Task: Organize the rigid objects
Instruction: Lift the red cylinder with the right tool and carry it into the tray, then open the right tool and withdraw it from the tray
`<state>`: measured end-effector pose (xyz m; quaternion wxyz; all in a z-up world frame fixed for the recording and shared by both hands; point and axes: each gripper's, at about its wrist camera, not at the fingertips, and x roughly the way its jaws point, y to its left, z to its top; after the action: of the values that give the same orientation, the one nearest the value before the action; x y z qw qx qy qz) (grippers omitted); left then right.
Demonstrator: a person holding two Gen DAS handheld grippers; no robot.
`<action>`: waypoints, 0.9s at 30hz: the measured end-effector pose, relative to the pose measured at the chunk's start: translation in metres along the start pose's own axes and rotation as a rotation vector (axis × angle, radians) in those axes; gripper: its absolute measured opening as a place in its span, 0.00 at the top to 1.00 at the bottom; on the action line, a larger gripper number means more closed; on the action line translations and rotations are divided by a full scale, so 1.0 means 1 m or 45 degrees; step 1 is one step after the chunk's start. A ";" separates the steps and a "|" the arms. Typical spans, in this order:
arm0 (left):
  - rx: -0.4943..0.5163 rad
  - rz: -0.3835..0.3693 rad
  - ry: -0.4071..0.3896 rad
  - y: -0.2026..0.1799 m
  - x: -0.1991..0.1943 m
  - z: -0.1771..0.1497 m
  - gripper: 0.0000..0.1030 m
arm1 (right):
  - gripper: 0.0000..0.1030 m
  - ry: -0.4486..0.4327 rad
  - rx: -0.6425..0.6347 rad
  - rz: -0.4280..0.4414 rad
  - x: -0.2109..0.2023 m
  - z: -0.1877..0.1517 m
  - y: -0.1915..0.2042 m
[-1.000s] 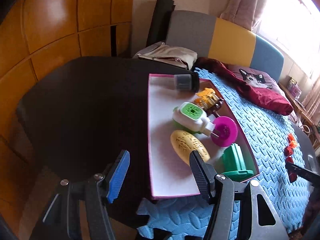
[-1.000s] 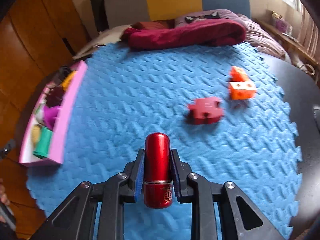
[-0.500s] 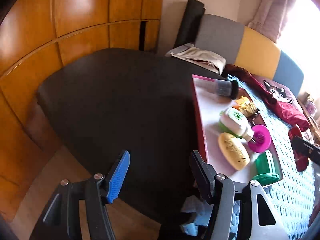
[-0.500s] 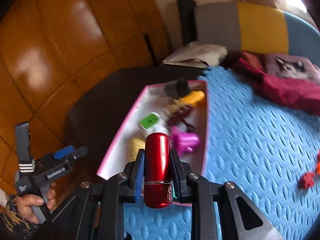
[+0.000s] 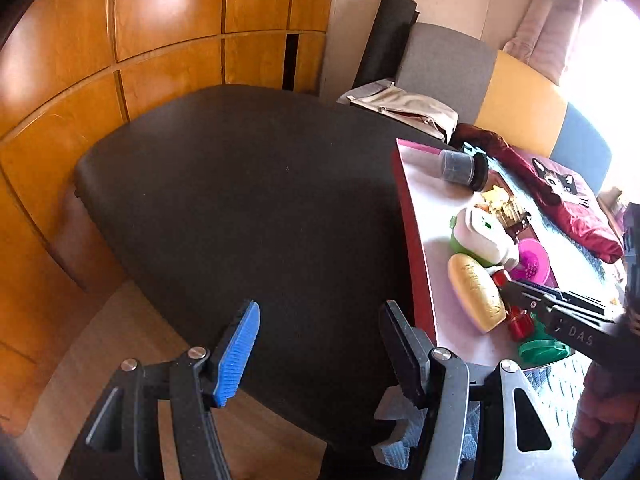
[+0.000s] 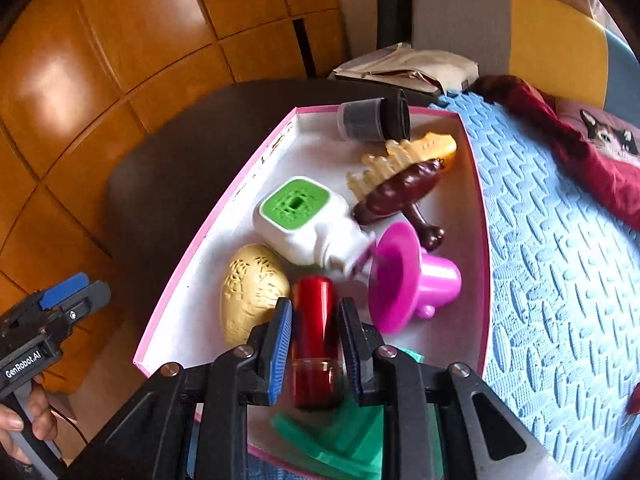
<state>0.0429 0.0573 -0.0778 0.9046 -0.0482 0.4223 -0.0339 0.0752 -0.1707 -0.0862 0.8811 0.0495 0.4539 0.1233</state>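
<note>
The red metal cylinder (image 6: 314, 332) sits between the fingers of my right gripper (image 6: 316, 320) over the near end of the pink-rimmed white tray (image 6: 224, 208). The jaws look slightly parted around it, so the grip is unclear. It lies between a gold egg-shaped piece (image 6: 252, 300) and a magenta funnel (image 6: 404, 280), above a green lid (image 6: 344, 440). In the left wrist view the cylinder (image 5: 518, 320) and tray (image 5: 412, 220) show at right. My left gripper (image 5: 320, 344) is open and empty over the dark table's edge.
The tray also holds a white and green box (image 6: 304, 220), a brown sausage toy (image 6: 400, 196), a yellow comb (image 6: 404, 156) and a grey jar (image 6: 372, 120). A blue foam mat (image 6: 560, 240) lies to the right, with red cloth (image 6: 568, 148) behind. The dark table (image 5: 240, 200) lies left.
My right gripper has moved down into the tray with the red cylinder, and its jaws look looser. My left gripper has drawn further left, away from the tray.
</note>
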 end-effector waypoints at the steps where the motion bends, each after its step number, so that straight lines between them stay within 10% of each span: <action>1: -0.002 -0.002 0.004 -0.001 0.001 0.000 0.39 | 0.79 -0.002 -0.005 -0.001 -0.001 0.000 0.000; 27: 0.085 -0.025 -0.049 -0.023 -0.016 0.001 0.39 | 0.74 -0.117 0.006 -0.024 -0.034 -0.005 0.009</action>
<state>0.0329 0.0362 -0.0623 0.9132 -0.0229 0.4029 -0.0559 0.0506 -0.1709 -0.0606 0.9021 0.0530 0.4136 0.1115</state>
